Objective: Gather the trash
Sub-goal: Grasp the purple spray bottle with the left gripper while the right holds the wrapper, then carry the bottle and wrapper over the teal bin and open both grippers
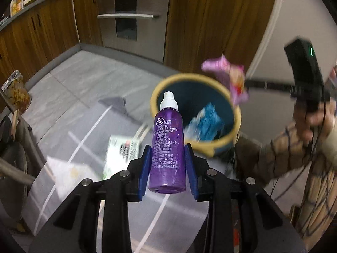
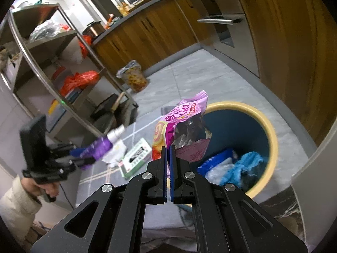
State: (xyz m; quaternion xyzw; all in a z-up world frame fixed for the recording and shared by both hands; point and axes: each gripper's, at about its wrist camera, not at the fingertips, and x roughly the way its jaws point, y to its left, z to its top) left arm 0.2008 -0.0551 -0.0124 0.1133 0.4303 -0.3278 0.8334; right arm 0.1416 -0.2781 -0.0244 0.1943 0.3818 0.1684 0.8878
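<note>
Left gripper (image 1: 167, 169): blue pads closed on the lower body of a purple spray bottle (image 1: 167, 147), white nozzle pointing away from the camera toward the bin. Jaws stood partly apart, as wide as the bottle. The bottle was clear of the floor, carried in the air short of the bin's rim.

Right gripper (image 2: 168, 164): jaws pinched almost fully together on the bottom edge of a pink snack wrapper (image 2: 183, 126). The wrapper stood up from the pads, torn open, foil lining showing, and hung beside the bin's near rim, not yet over the opening.

Blue bin with yellow rim (image 2: 271, 139) sat on the grey floor; blue and white plastic waste already lay inside.

Still on the floor mat: a green-and-white carton (image 2: 134, 158) and a crumpled white paper (image 2: 113, 154), just beside each other.

Handling judgement: the bottle looked a rigid, smooth, light plastic; a mid-body grip seemed sound, though the round wall might slip or roll if the pads eased. The wrapper was thin, limp and crinkly, near weightless; an edge pinch sufficed, but it would likely flutter on release, so it wanted letting go well over the opening. The carton would probably take a grip across its narrow sides.
</note>
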